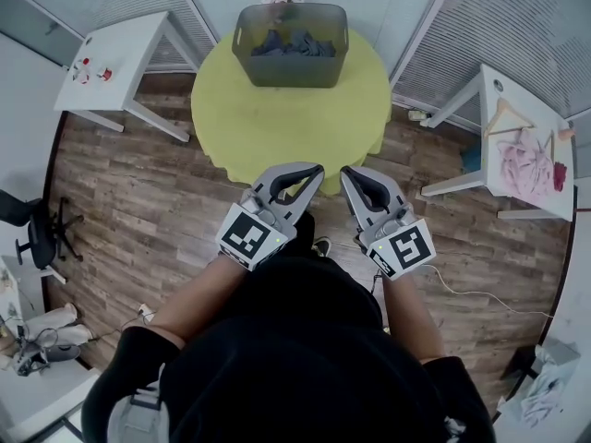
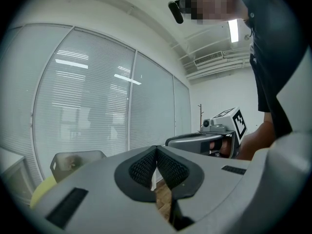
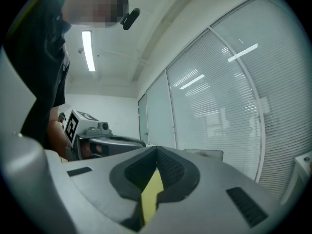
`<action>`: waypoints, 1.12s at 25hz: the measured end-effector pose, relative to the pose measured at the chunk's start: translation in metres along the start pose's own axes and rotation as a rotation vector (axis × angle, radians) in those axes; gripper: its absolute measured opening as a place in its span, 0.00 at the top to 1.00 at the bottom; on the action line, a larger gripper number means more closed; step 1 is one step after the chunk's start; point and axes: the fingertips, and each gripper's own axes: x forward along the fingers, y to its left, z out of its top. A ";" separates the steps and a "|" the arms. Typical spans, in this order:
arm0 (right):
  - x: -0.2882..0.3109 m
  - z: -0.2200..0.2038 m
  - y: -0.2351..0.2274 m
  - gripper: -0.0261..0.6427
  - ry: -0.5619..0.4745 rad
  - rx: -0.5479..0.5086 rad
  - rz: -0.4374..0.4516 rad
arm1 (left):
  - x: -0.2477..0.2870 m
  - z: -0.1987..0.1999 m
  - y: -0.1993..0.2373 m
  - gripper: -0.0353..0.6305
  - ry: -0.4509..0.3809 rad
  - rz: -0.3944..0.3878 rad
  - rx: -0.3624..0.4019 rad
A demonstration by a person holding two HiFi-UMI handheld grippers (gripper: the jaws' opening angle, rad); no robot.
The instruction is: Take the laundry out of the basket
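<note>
A grey plastic basket [image 1: 290,46] stands at the far side of a round yellow table [image 1: 277,127] and holds dark laundry [image 1: 294,44]. My left gripper [image 1: 319,169] and right gripper [image 1: 345,171] hover side by side at the table's near edge, well short of the basket. Both are shut with nothing between the jaws. In the left gripper view the jaws [image 2: 156,149] meet tip to tip, with the basket [image 2: 75,163] low at the left. In the right gripper view the tips [image 3: 157,149] also touch, and the basket's rim [image 3: 204,153] peeks just beyond.
A white table [image 1: 115,63] with small red items stands at the back left. Another white table [image 1: 517,141] at the right carries a wooden hanger [image 1: 508,116] and pink cloth [image 1: 526,164]. A black office chair [image 1: 32,233] sits at the left, over wooden flooring [image 1: 138,220]. Windows with blinds [image 2: 87,106] lie ahead.
</note>
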 end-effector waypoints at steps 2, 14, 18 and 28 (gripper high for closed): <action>0.004 -0.001 -0.007 0.93 0.007 -0.006 -0.004 | 0.006 -0.003 0.007 0.93 0.008 -0.006 0.005; 0.059 0.001 -0.074 0.93 0.047 -0.010 -0.001 | 0.068 0.006 0.076 0.93 -0.037 -0.013 -0.014; 0.086 0.003 -0.096 0.93 0.057 -0.006 0.003 | 0.083 0.010 0.107 0.93 -0.047 -0.007 -0.032; 0.159 0.002 -0.136 0.93 0.087 -0.025 0.024 | 0.102 0.006 0.189 0.93 -0.055 0.031 -0.057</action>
